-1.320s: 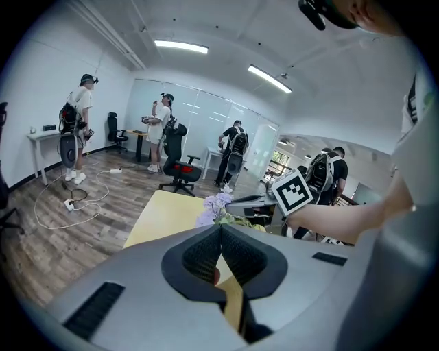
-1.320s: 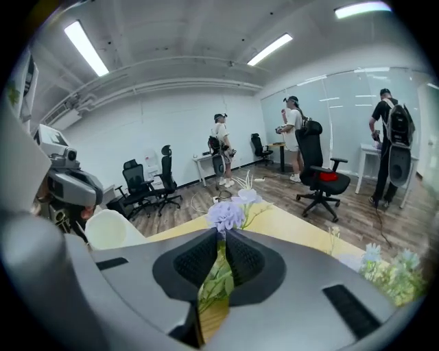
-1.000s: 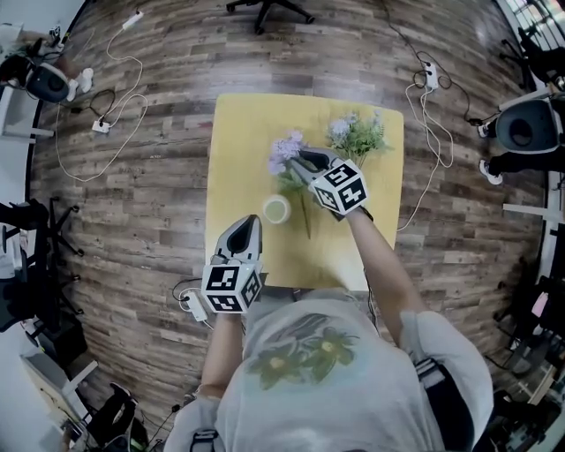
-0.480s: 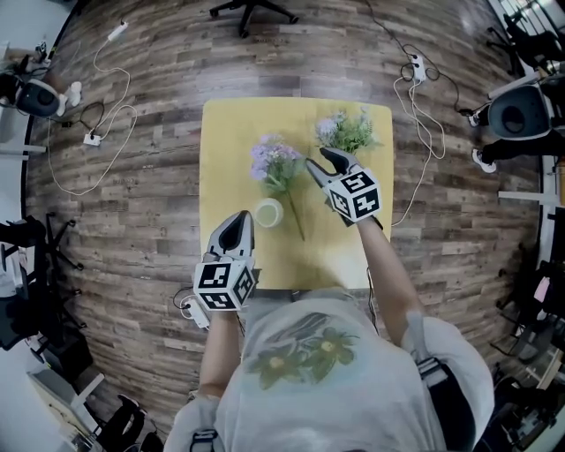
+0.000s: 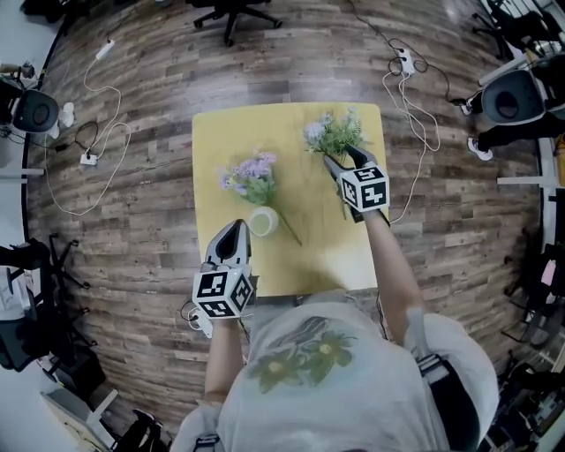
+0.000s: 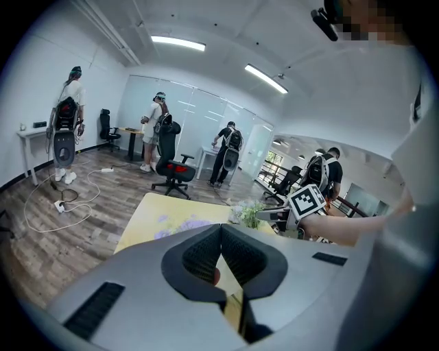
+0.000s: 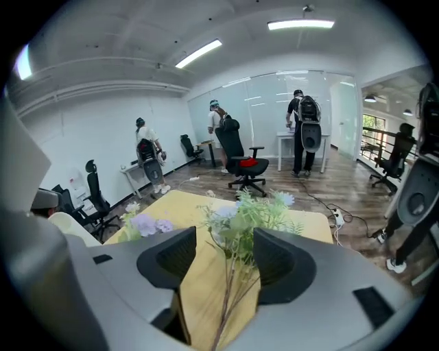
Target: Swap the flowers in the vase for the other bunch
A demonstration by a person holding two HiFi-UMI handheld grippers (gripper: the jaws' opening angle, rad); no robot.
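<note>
Left tongs [image 6: 221,230]: clenched, your two pads meeting tip to tip on themselves. In the head view you hold them [image 5: 231,231] over the near left part of the tabletop, tips pointing far.

Right tongs [image 7: 225,250]: released, jaws wide apart. You have them [image 5: 342,159] at the far right of the tabletop, lined up along the stems of the green bunch.

Green bunch [image 7: 250,209]: its thin stems run through the gap between your right jaws and neither pad is pressing them. The pale heads and green leaves fan out just past the tips. In the head view it [image 5: 335,134] lies near the far right corner.

Vase [image 5: 261,221]: small, pale and upright, mouth up, just beside your left tips on their right and apart from them.

Purple bunch [image 5: 250,175]: lies flat, heads just far of the vase. Its stem slants past the vase's right side toward the near edge. You can also see it [image 7: 147,224] left of your right tongs, well apart from the green bunch.

Tabletop [image 5: 212,141]: yellow and square, carrying both bunches and the vase.

Surroundings: wood-plank floor [image 5: 132,221] with white cables [image 5: 106,150] on the left, an office chair [image 5: 225,11] beyond the far edge, and people [image 7: 302,130] standing at desks along the far wall.
</note>
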